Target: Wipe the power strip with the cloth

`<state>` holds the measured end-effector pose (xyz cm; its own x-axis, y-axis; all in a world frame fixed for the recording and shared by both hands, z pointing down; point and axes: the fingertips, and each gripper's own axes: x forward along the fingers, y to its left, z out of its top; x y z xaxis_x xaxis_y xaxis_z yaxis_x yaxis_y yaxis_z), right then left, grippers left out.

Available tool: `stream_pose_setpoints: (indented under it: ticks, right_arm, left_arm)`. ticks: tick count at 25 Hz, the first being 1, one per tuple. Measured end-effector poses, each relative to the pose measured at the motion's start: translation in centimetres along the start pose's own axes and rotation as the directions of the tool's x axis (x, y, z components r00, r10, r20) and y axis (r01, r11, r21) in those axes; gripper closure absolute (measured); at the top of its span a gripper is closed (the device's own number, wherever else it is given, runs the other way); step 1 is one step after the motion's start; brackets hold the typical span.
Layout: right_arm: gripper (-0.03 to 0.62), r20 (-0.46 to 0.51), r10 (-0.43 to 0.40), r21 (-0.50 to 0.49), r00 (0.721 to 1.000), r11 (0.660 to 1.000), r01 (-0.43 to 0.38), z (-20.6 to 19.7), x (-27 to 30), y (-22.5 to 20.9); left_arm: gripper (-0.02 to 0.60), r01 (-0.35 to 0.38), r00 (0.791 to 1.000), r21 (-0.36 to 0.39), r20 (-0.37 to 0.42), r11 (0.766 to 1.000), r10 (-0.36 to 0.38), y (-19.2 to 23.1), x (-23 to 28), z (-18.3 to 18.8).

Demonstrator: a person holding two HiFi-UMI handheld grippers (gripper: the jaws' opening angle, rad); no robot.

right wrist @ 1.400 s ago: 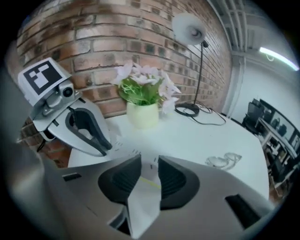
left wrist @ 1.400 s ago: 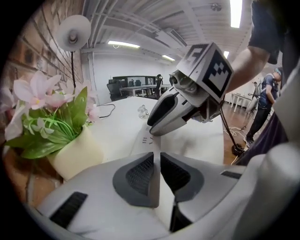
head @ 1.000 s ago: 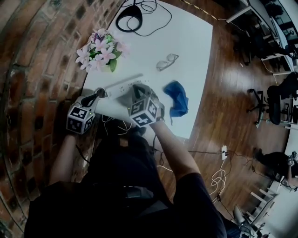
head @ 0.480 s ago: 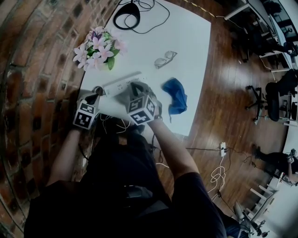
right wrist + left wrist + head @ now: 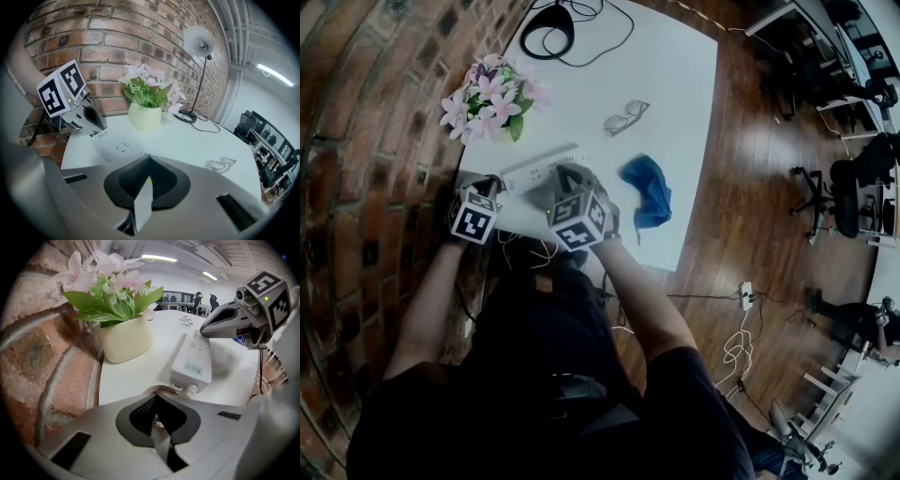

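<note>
The white power strip (image 5: 539,166) lies on the white table (image 5: 675,84), between the flowers and me. A crumpled blue cloth (image 5: 645,192) lies loose on the table to the strip's right, with neither gripper on it. My left gripper (image 5: 492,182) is shut and points down at the strip's cable end (image 5: 190,389), just short of it; I cannot make out anything between its jaws. My right gripper (image 5: 568,174) is shut and empty, and it hovers over the strip's middle (image 5: 119,147). Each gripper shows in the other's view: the right gripper (image 5: 224,320) and the left gripper (image 5: 90,120).
A pot of pink flowers (image 5: 486,94) stands close behind the strip, against the brick wall (image 5: 366,141). Clear glasses (image 5: 623,117) lie mid-table. A lamp base (image 5: 548,36) with its cable sits at the far end. White cables (image 5: 539,251) hang off the near edge.
My left gripper has come down and in towards the strip's cable end. The right gripper, the strip and the cloth have stayed where they were.
</note>
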<state>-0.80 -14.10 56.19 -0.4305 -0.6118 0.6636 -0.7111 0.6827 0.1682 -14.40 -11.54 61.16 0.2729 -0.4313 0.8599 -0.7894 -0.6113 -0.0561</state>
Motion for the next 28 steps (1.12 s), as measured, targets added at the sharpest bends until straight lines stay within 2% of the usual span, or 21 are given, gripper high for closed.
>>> stream_pose_setpoints:
  ticks: [5,11,13,18,21,25,28]
  right_arm:
    - [0.605,0.011,0.001,-0.011,1.000,1.000,-0.001,0.0,-0.1,0.0]
    - [0.605,0.004,0.004,-0.021,1.000,1.000,-0.004,-0.2,-0.1,0.1]
    - [0.605,-0.018,0.020,-0.053,1.000,0.998,-0.021,-0.3,0.0,0.2]
    - [0.600,-0.028,0.004,-0.114,1.000,0.993,-0.007,0.1,-0.3,-0.2]
    - [0.599,0.000,-0.027,-0.101,1.000,0.995,0.026,0.7,-1.1,-1.0]
    - [0.599,-0.031,-0.035,-0.091,0.999,0.995,0.032,-0.2,-2.0,-1.1]
    - [0.599,-0.040,-0.047,-0.094,0.998,0.995,0.043,-1.0,-3.0,-1.1]
  left_arm:
    - [0.584,0.005,1.000,-0.054,0.026,0.999,-0.003,0.2,-1.5,-0.5]
    - [0.584,-0.090,0.991,-0.116,0.086,0.989,0.100,2.6,-3.8,-1.8]
    - [0.584,-0.089,0.989,-0.116,0.108,0.989,0.101,2.4,-4.6,-1.4]
    - [0.584,-0.010,0.985,-0.068,0.169,0.998,0.022,-0.9,-6.1,2.3]
    - [0.584,0.031,0.981,-0.011,0.190,0.999,-0.028,-3.4,-5.7,4.0]
    - [0.584,0.055,0.981,0.067,0.182,0.996,-0.067,-5.9,-4.8,4.6]
    - [0.584,0.049,0.983,0.121,0.171,0.991,-0.069,-6.7,-4.5,4.5]
